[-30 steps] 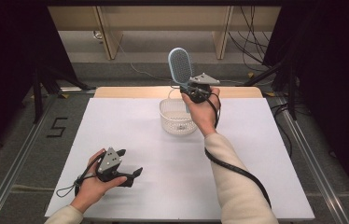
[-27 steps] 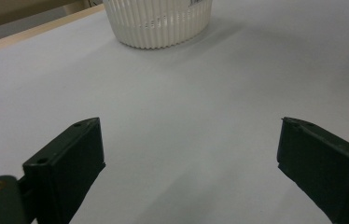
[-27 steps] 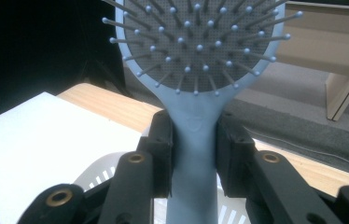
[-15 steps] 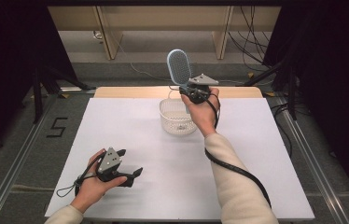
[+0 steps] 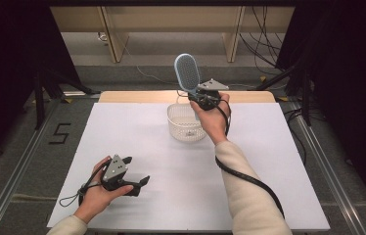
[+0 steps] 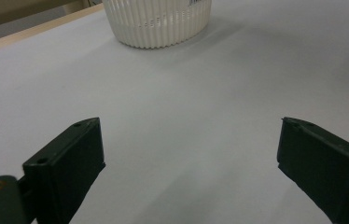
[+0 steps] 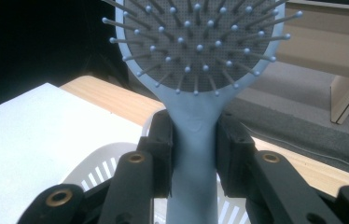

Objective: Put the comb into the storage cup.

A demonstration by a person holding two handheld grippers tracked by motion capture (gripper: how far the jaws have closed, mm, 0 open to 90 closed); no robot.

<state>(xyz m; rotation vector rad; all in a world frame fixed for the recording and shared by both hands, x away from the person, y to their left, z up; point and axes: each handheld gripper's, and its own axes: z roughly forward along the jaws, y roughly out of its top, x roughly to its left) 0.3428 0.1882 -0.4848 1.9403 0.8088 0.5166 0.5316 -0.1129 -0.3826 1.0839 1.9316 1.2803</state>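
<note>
The right gripper [image 5: 199,93] has its jaws closed on the handle of the blue hairbrush [image 5: 187,72], held upright probably just above the white basket [image 5: 186,128], while the left gripper [image 5: 137,182], jaws open and empty, lies well apart from it on the counter [image 5: 269,161].

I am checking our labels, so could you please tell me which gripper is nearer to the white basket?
Right. The right gripper holds a blue hairbrush just above the white basket; the left gripper rests open, well short of it.

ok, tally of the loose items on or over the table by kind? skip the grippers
Hairbrush, light blue, held above the basket: 1
Basket, white slotted plastic, on the white table: 1
Total: 2
</note>
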